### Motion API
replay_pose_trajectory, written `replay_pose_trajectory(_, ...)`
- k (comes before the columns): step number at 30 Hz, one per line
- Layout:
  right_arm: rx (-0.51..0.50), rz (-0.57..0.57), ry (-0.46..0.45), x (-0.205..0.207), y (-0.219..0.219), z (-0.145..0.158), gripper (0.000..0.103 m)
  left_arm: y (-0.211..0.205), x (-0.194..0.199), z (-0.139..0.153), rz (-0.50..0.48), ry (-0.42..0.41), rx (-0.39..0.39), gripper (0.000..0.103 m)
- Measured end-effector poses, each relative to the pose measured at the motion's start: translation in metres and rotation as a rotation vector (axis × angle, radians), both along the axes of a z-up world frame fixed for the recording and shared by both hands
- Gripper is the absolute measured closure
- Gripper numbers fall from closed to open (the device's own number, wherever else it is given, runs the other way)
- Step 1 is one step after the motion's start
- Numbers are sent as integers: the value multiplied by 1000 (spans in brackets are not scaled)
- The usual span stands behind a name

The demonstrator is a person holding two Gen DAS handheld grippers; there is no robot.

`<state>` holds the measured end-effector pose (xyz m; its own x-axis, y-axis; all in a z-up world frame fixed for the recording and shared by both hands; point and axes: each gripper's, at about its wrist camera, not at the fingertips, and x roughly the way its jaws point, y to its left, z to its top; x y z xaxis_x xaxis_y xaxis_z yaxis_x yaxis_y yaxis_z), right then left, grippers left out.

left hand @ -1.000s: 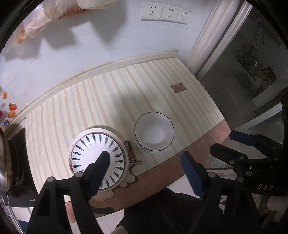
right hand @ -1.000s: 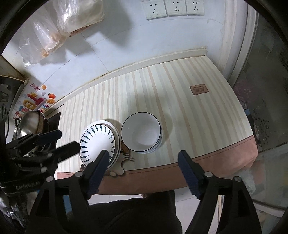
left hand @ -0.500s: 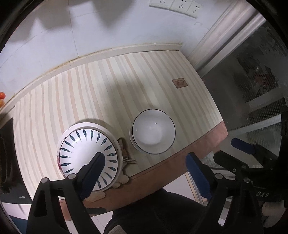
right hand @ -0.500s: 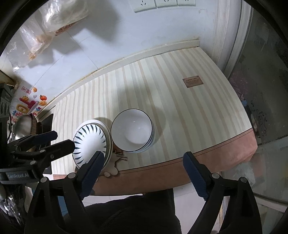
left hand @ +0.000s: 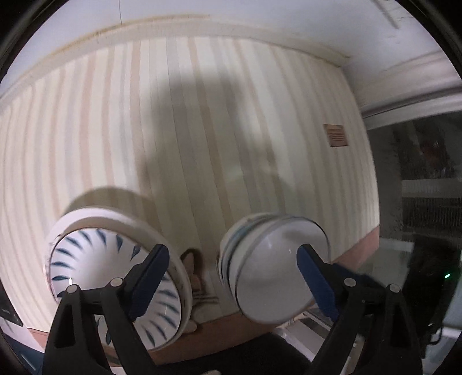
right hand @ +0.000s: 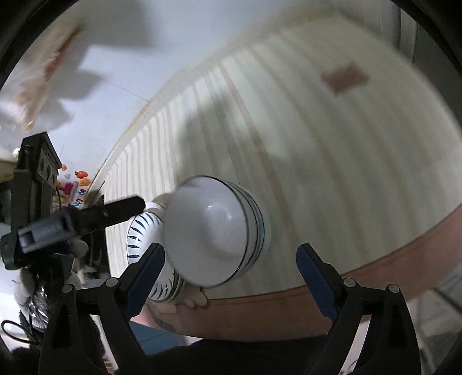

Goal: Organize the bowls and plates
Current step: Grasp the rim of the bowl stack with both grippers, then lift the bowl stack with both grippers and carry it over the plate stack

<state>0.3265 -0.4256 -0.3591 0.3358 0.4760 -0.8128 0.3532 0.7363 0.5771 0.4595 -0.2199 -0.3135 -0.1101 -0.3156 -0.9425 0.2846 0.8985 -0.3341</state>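
A stack of white plates with blue leaf marks (left hand: pixel 95 259) sits near the front edge of the striped table (left hand: pixel 202 129). A stack of white bowls with dark rims (left hand: pixel 274 271) stands right beside it. My left gripper (left hand: pixel 231 282) is open and empty, just in front of both stacks, one finger over each. In the right wrist view the bowls (right hand: pixel 213 230) and plates (right hand: pixel 144 230) sit ahead of my right gripper (right hand: pixel 231 277), which is open and empty. The left gripper (right hand: pixel 86 216) shows there at the left.
A brown label (left hand: pixel 336 135) lies on the table at the right. A white wall (left hand: pixel 260 17) backs the table. A cat-shaped mat (right hand: pixel 187 300) pokes out under the stacks. Dark window glass (left hand: pixel 424 187) stands to the right. Plastic bags (right hand: pixel 37 86) hang on the wall.
Both grippers have dropped much closer to the table and the stacks, which now fill the lower views. Both views are blurred by motion. The jaws stay open.
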Motion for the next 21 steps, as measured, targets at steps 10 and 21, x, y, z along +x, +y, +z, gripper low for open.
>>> replay_pose_trajectory(10, 223, -13, 68, 16, 8, -84, 9, -23, 6, -62, -86, 185, -31, 28)
replay_pose_trajectory(21, 211, 0, 83, 27, 13, -103, 43, -24, -10, -67, -109, 146, -46, 52)
